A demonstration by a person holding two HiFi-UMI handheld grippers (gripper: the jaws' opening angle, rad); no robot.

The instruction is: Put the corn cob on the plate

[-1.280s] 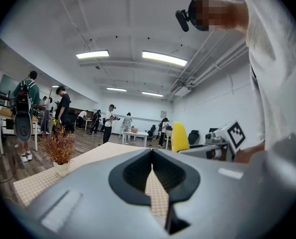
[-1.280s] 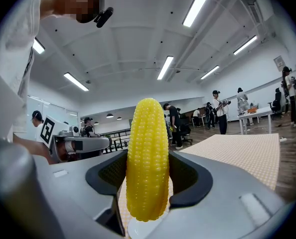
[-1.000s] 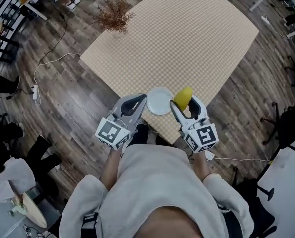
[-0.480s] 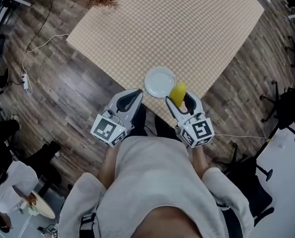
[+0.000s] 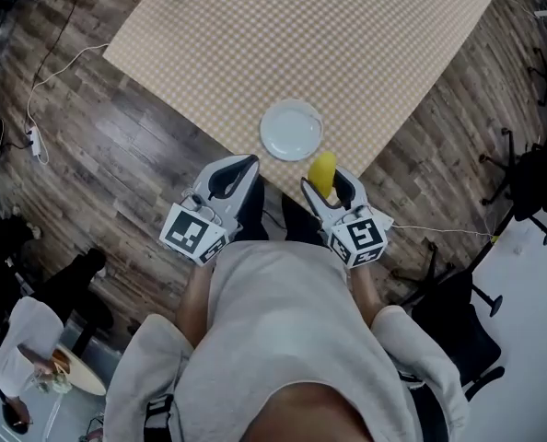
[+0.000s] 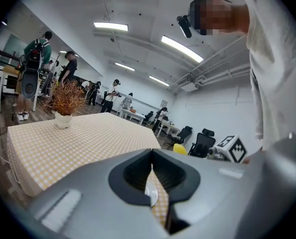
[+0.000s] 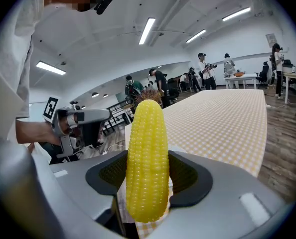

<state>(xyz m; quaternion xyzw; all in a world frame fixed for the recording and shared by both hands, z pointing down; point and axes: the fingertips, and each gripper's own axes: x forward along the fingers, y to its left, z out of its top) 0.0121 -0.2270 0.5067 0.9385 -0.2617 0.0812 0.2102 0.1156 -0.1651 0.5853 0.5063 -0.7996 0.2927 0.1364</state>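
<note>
Head view: plate [image 5: 291, 129] on checked table [image 5: 347, 44], near its closest corner; corn cob [image 5: 321, 171] off the plate, near it, carried in right gripper [image 5: 327, 184].
Left gripper view: left gripper [image 6: 151, 156] jaws closed together, 0 items held.
Right gripper view: 2 jaws clamp the corn cob, upright.

The surface [image 5: 347, 44] is wide and mostly bare cloth, so there is lots of open room above it. The plate [image 5: 292, 129] sits near the close corner, with bare cloth all around it. The right gripper [image 5: 327, 180], with the corn cob [image 5: 322, 168] in its jaws, is near the plate, and the way between them is open. The left gripper [image 5: 246, 164] hangs off the edge on the left, out of that way. The plant [image 6: 66, 94] stands far off at the other corner. Chairs [image 5: 534, 190] stand on the floor at the right.
</note>
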